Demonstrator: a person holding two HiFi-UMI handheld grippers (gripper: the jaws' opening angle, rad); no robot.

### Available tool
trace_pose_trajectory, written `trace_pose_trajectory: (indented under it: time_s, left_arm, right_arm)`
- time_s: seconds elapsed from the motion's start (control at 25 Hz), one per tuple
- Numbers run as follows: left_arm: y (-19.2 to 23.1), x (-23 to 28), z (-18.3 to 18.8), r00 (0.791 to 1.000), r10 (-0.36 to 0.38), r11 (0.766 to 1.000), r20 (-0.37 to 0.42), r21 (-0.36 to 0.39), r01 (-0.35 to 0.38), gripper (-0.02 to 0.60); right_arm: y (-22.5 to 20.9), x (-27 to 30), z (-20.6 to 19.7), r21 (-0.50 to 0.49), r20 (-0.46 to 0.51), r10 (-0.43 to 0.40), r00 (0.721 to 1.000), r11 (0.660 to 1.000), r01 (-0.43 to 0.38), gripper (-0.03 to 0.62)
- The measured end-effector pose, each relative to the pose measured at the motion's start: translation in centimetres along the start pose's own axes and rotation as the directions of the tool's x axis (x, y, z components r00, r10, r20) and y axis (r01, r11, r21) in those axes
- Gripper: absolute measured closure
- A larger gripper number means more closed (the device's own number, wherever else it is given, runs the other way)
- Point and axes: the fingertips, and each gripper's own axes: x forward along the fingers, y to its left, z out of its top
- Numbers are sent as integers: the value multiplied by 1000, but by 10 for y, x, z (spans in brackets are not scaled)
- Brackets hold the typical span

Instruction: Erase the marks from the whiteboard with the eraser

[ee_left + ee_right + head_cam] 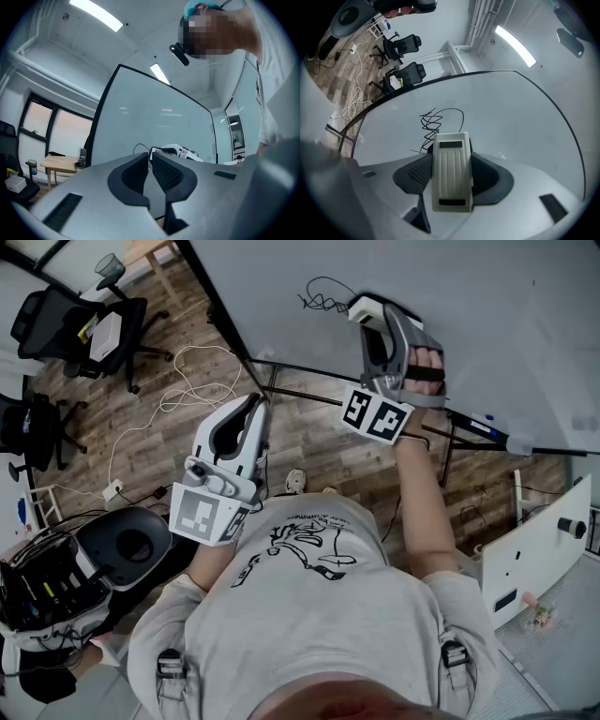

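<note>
The whiteboard (487, 324) fills the upper right of the head view and carries a black scribble (321, 298) near its lower left corner. My right gripper (364, 309) is shut on a white eraser (368, 306), which sits just right of the scribble. In the right gripper view the ribbed eraser (450, 180) stands between the jaws of the right gripper (450, 157), with the scribble (435, 123) just beyond its tip on the whiteboard (511, 117). My left gripper (259, 403) hangs lower and away from the board. The left gripper (150, 160) is shut and holds nothing.
Black office chairs (94, 329) and a white cable (178, 390) lie on the wooden floor to the left. A marker (478, 425) rests on the board's ledge. A white unit (534, 559) stands at the right, and a box of gear (47, 587) at the lower left.
</note>
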Motion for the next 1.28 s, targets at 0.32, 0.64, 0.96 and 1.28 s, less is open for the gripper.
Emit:
trace_pose_trajectory:
  time_s: [0.32,0.64,0.96,1.28]
  left_arm:
    - [2,-3,-2,1000,4,1000,-7,-5,-4,538]
    - [4,-2,-5,1000,5,1000,-16,-9,-5,538]
    - [3,-3,-7,1000,4,1000,-23,-6,-4,538]
    - [4,-5,-8,1000,9,1000,-29,-1,-9,538]
  right_arm:
    - [7,0,0,-5,1,-5,1000,1000,5,337]
    - [26,2,-2,-12,-2,25,1000,1000,-25,336]
    - [46,3,-3,-30,-3,57,998,998,-57,338]
    - [61,4,-4,-48,-5,75,997,996,-75,338]
